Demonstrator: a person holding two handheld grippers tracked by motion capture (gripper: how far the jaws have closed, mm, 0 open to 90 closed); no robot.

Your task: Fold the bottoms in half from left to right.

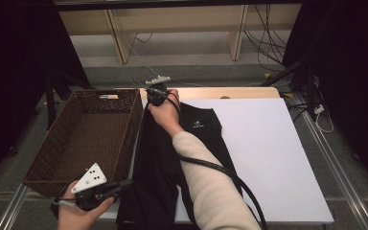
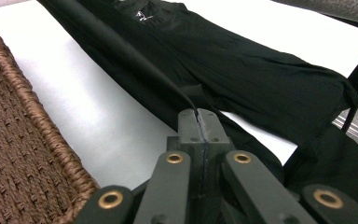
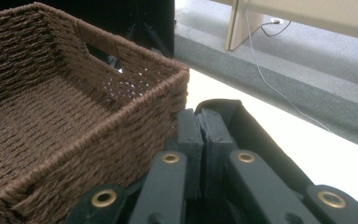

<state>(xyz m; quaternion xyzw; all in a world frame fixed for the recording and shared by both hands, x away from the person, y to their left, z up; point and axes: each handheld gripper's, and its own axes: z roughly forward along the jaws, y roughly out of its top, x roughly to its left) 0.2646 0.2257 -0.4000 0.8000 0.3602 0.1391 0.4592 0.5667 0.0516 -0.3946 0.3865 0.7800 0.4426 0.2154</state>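
A black garment (image 1: 155, 167) with a small white logo lies lengthwise on the left part of the white table (image 1: 273, 153). My left gripper (image 1: 126, 184) is at the table's near left corner, shut on the garment's near edge; in the left gripper view the jaws pinch a thin fold of the garment (image 2: 242, 70) at my left gripper (image 2: 199, 119). At the garment's far end, beside the basket, my right gripper (image 1: 150, 94) is shut on the cloth. In the right gripper view a black fold (image 3: 254, 135) is clamped in my right gripper (image 3: 200, 116).
A brown wicker basket (image 1: 135, 122) stands against the table's left side, close to both grippers; its wall (image 3: 121, 126) is right beside the right jaws, and its rim (image 2: 23, 98) is left of the left jaws. A black cable trails over the right forearm. Shelving and cables lie beyond the table.
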